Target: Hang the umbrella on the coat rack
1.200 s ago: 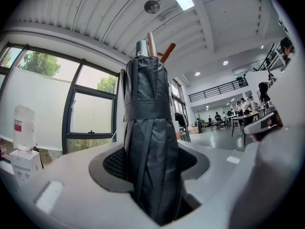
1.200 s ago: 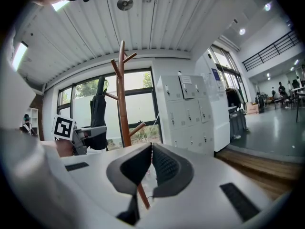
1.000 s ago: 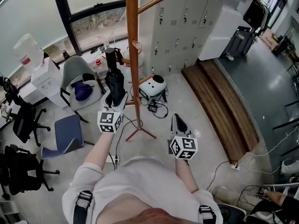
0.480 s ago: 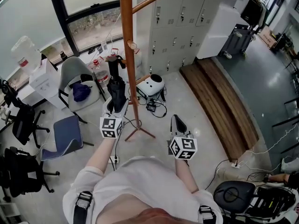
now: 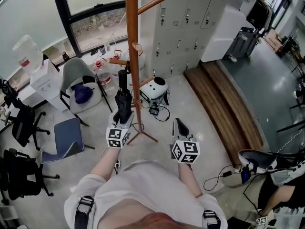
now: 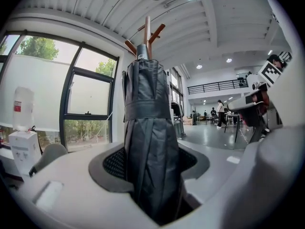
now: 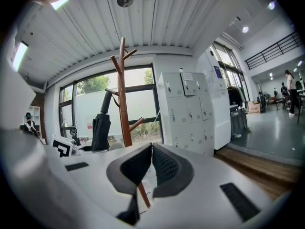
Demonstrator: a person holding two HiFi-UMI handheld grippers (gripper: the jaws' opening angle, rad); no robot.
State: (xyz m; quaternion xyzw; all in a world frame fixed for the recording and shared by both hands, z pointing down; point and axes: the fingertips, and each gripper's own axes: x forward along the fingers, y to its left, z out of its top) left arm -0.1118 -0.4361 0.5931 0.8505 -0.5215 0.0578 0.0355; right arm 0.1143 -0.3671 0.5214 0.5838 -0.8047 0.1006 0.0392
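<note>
The wooden coat rack [image 5: 133, 42] stands ahead with pegs at several heights; its top shows behind the umbrella in the left gripper view [image 6: 147, 27]. My left gripper [image 5: 121, 120] is shut on the folded black umbrella [image 5: 124, 104], held upright just left of the pole. The umbrella [image 6: 148, 142] fills the space between the jaws. Its handle [image 5: 122, 76] ends just under a low left peg [image 5: 116, 62]; whether it hangs on the peg I cannot tell. The right gripper view shows the umbrella [image 7: 101, 125] beside the pole [image 7: 124, 94]. My right gripper [image 5: 180, 126] is shut and empty.
Grey lockers [image 5: 186, 23] stand behind the rack. A grey chair [image 5: 78, 78] and a blue-seated chair [image 5: 66, 137] are at the left. A white device [image 5: 156, 87] and cables lie by the rack's foot [image 5: 142, 135]. A wooden step [image 5: 224, 104] runs right; a person [image 5: 281, 175] sits lower right.
My left gripper has sunk with the umbrella and drawn closer to the pole. The right gripper has stayed put. A person has come into view at the lower right.
</note>
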